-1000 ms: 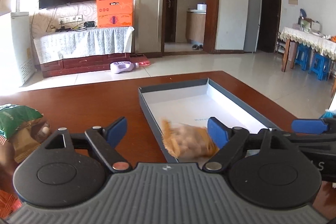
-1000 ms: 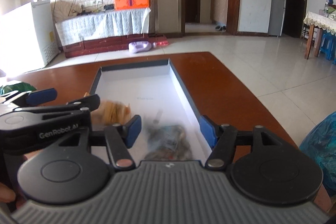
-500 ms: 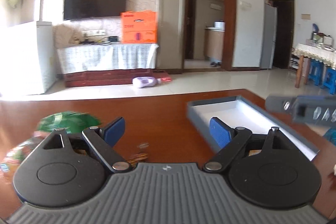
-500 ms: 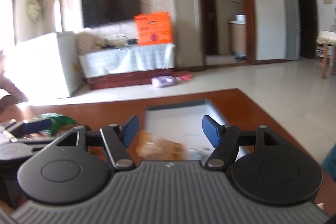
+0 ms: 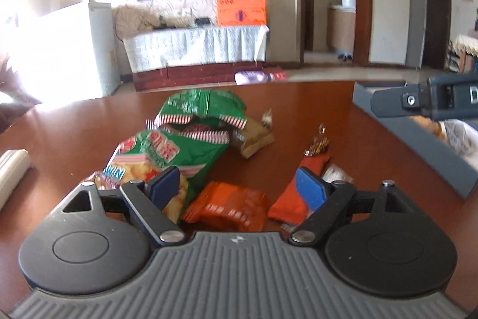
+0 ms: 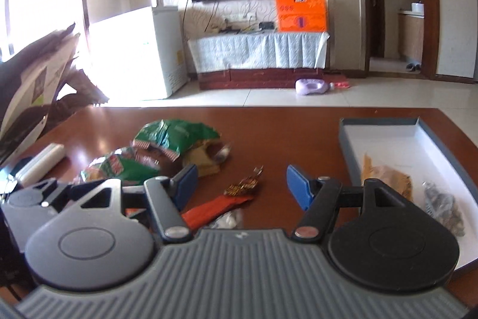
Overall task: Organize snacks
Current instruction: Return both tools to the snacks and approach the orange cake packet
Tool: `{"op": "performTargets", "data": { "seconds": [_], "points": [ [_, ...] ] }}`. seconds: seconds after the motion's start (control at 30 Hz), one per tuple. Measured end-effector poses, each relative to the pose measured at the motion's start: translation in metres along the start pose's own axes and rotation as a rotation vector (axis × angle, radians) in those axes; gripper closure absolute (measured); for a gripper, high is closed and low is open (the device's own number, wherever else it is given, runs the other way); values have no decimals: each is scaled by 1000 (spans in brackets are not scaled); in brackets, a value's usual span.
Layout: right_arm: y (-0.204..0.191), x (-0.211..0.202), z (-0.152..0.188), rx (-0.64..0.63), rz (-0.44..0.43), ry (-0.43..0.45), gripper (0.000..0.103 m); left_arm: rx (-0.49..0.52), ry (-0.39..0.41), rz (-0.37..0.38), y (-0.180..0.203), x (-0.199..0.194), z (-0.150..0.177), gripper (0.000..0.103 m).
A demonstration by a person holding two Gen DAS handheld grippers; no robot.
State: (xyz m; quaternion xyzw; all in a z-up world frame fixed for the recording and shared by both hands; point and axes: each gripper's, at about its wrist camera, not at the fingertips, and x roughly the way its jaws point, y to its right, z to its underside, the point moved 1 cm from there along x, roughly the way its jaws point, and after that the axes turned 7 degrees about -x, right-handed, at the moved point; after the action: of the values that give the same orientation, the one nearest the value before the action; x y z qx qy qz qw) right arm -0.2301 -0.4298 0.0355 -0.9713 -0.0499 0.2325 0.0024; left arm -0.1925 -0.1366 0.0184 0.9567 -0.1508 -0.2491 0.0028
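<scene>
A pile of snack packets lies on the brown table: two green chip bags [image 5: 167, 151] [image 6: 176, 135], a brown packet [image 5: 254, 136], an orange packet [image 5: 230, 207], a long red packet [image 5: 298, 193] [image 6: 215, 208] and a small gold-wrapped sweet [image 6: 243, 186]. My left gripper [image 5: 237, 189] is open and empty, just above the orange packet. My right gripper [image 6: 242, 184] is open and empty, above the red packet and the sweet. The grey box [image 6: 385, 124] with a white inside holds an orange-brown snack bag [image 6: 394, 175] and a dark snack bag [image 6: 442, 205].
A white remote-like object [image 6: 44, 159] lies at the table's left side. The right gripper's body [image 5: 424, 102] shows at the right in the left wrist view, over the box [image 5: 418, 139]. Beyond the table are a TV stand and tiled floor.
Both grippers have swung left from over the box to the snack pile. Two snack bags now lie in the box. Both stay open and empty.
</scene>
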Motion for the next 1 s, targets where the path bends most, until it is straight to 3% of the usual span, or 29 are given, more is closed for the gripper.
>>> {"op": "performTargets", "data": {
  "seconds": [0.13, 0.27, 0.4, 0.47, 0.5, 0.6, 0.83, 1.0],
  "points": [
    [-5, 4, 10, -34, 4, -47, 37, 18, -62, 41, -11, 8, 6, 37],
    [3, 12, 14, -16, 22, -88, 37, 8, -103, 66, -16, 19, 4, 37],
    [4, 18, 19, -1, 29, -121, 37, 16, -156, 41, -11, 30, 2, 39],
    [1, 23, 21, -13, 37, -139, 37, 4, -155, 4, -13, 30, 2, 54],
    [-1, 26, 22, -17, 34, -148, 37, 1, -153, -14, -15, 31, 2, 55],
    [-11, 34, 25, -32, 31, -181, 37, -5, -153, -58, -21, 33, 0, 57],
    [-39, 58, 39, -109, 76, -299, 33, -67, -171, -38, -26, 36, -5, 56],
    [-49, 66, 35, -106, 62, -287, 28, -89, -178, -30, -26, 37, -6, 56]
  ]
}}
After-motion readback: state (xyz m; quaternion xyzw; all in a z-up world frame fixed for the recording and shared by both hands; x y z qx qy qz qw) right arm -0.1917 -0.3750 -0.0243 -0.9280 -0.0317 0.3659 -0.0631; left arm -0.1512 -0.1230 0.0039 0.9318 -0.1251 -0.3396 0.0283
